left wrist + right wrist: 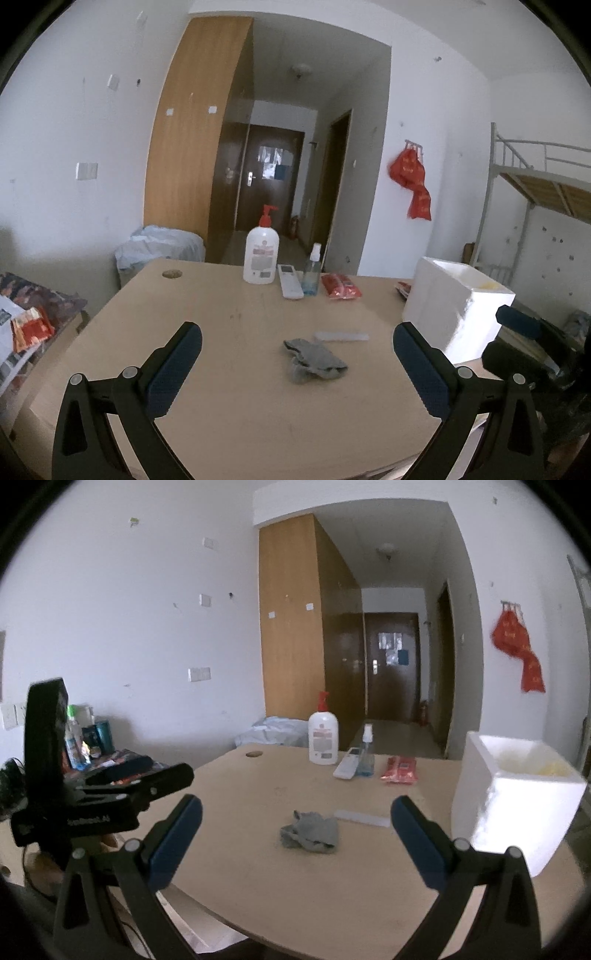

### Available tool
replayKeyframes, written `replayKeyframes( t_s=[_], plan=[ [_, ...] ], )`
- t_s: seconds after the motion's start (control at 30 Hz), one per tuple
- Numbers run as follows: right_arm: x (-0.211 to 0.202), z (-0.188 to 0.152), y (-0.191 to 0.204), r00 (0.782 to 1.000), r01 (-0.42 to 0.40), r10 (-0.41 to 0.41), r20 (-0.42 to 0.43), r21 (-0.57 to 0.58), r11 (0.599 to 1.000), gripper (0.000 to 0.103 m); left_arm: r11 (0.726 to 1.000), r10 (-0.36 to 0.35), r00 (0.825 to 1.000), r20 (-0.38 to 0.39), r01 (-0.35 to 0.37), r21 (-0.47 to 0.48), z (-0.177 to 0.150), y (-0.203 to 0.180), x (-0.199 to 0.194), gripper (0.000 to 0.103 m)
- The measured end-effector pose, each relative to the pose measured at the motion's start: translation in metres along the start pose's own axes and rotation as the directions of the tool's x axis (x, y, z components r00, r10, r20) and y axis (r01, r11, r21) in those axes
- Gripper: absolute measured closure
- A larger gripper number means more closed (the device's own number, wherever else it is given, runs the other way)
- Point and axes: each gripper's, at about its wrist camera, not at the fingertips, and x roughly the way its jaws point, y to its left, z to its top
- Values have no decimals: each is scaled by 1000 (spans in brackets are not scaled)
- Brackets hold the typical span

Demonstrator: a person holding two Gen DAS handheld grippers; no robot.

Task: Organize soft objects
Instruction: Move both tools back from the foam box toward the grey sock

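Note:
A crumpled grey cloth (314, 360) lies on the wooden table (240, 406), also in the right wrist view (311, 835). A white foam box (456, 306) stands at the table's right side, open at the top, and shows in the right wrist view (513, 797). My left gripper (297, 345) is open and empty, held above the table's near side with the cloth between and beyond its fingers. My right gripper (295, 819) is open and empty, also short of the cloth. The left gripper shows from the side in the right wrist view (110, 786).
At the table's far edge stand a white pump bottle (260, 254), a white remote (290, 280), a small spray bottle (312, 273) and a red packet (341, 286). A flat clear strip (341, 336) lies just behind the cloth. A cluttered side table (92, 746) is to the left.

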Motion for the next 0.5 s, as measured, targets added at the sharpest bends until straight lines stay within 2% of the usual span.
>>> replayKeyframes(
  t_s=[0.27,0.43,0.5],
  plan=[
    [33,-11,-9,991,-73,80,-108,68,995,0,1000,9,1000,-6,-9,-9,-9,5,14,0],
    [54,-19,-26,987,-28,47,-151,128,991,0,1000,10,1000,6,-10,-2,-12,5,25,0],
    [61,-20,-33,986,29,-7,-166,129,991,0,1000,12,1000,8,-13,8,-13,5,31,0]
  ],
)
